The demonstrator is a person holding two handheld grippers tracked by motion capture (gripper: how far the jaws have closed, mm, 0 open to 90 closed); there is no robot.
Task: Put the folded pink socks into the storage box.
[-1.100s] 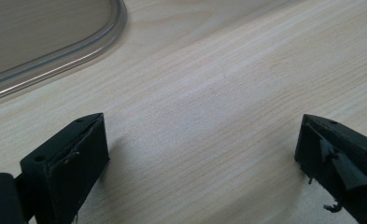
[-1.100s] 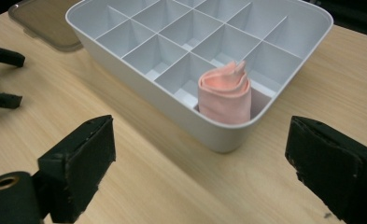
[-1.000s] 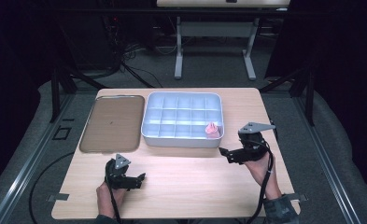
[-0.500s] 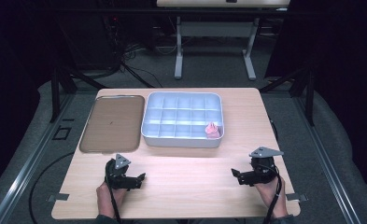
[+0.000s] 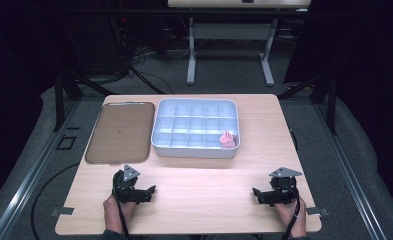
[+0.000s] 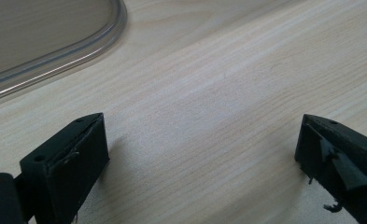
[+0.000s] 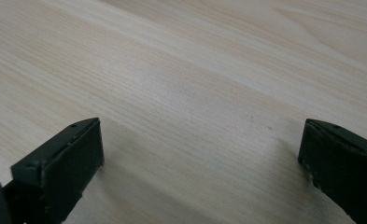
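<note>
Both hand-held grippers rest near the front edge of the surface (image 5: 204, 170), jaws spread wide and empty: the left hand-held gripper (image 5: 146, 192) by the front-left corner, the right hand-held gripper (image 5: 258, 194) by the front-right. The pink object (image 5: 227, 139), too small to identify, sits in the front-right compartment of the divided bin (image 5: 194, 149). The brown tray (image 5: 118, 131) lies left of the bin; the left gripper view cuts it off, leaving just a rim corner.

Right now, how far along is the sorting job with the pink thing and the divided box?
Done: the pink item lies in the front right compartment of the divided box. In hand: nothing; the left gripper and right gripper rest open near the table's front edge. Left: apparently nothing; the brown tray holds no pieces.
</note>
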